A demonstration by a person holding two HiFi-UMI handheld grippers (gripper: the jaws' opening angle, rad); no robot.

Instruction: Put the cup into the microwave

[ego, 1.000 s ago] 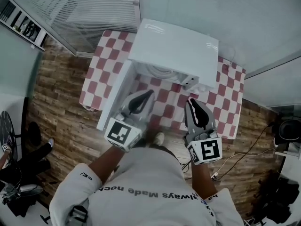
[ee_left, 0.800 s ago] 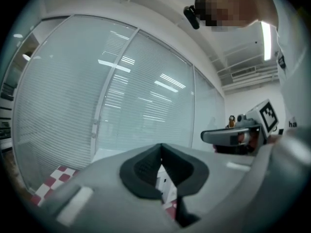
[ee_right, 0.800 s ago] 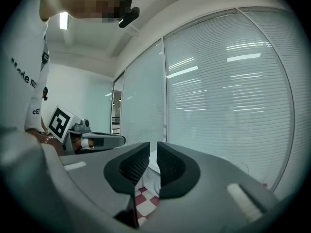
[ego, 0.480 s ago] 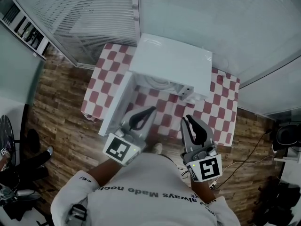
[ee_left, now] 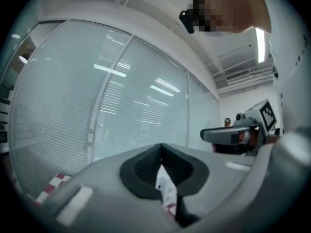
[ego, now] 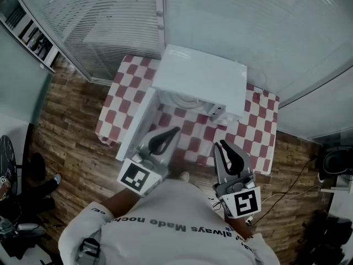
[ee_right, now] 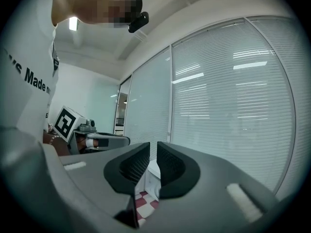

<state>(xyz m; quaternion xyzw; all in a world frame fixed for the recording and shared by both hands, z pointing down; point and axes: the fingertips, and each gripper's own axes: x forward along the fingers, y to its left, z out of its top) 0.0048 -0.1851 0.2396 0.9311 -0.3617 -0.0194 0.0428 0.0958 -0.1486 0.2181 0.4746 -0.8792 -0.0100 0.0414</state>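
A white microwave [ego: 201, 76] stands on a red-and-white checkered table [ego: 124, 90], its door [ego: 136, 124] swung open to the left. A round white shape [ego: 185, 99] shows in the cavity; I cannot tell whether it is the cup. My left gripper [ego: 175, 130] hangs over the table's near edge by the door, shut and empty. My right gripper [ego: 222, 144] is near the front edge right of it, its jaws together with nothing held. In the left gripper view the pads [ee_left: 146, 166] meet at the tip. In the right gripper view the pads [ee_right: 170, 164] stand a sliver apart.
Glass walls with blinds [ego: 110, 21] close in behind the table. Wood floor [ego: 66, 120] lies to the left and right. Cables [ego: 292, 175] trail on the floor at the right. The person's white shirt [ego: 165, 225] fills the bottom of the head view.
Both grippers have drawn back from the microwave toward the body, and the table now sits a little farther away. The jaws have stayed together.
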